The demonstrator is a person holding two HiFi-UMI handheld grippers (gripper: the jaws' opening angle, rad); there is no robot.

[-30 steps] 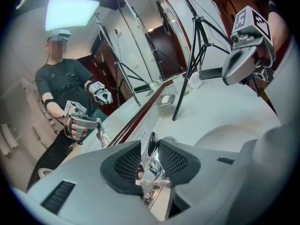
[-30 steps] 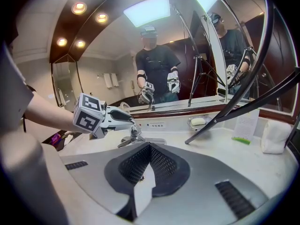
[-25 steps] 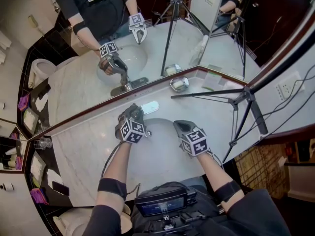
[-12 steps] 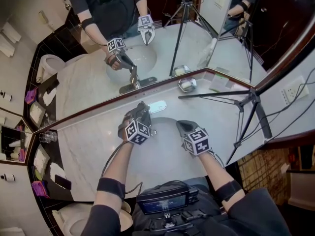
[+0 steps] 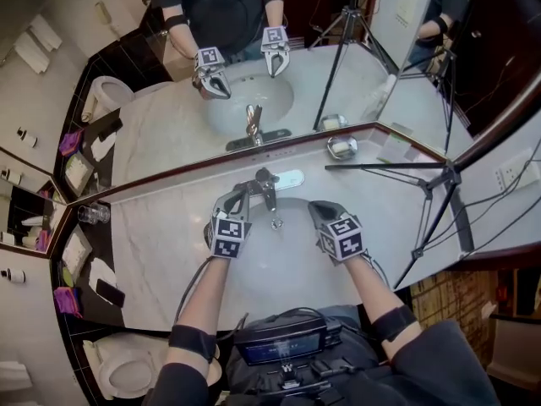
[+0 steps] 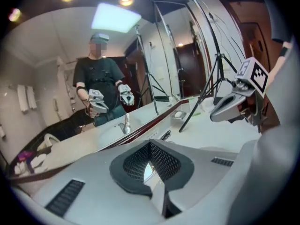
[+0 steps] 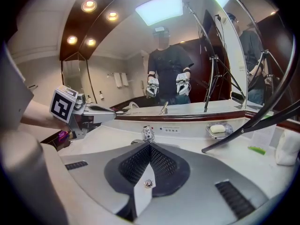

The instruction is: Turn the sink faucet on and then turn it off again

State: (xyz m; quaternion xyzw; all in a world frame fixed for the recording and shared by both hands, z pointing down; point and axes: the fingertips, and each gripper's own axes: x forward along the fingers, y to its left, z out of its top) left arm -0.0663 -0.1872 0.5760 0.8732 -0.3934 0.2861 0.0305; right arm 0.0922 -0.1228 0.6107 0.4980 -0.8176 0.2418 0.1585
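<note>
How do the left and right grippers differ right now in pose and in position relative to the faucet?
Position: the left gripper has its tips close beside the faucet. The right gripper sits farther from it, over the right side of the basin.
Roll: the left gripper view shows the counter sloping, so the left gripper is rolled. The right gripper view shows it level.
Shared: both are shut with nothing between the jaws.

Bright ceiling spotlights; fisheye-warped edges

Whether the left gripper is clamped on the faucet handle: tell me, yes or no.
No; the left gripper has its jaws shut on nothing, off the faucet.
</note>
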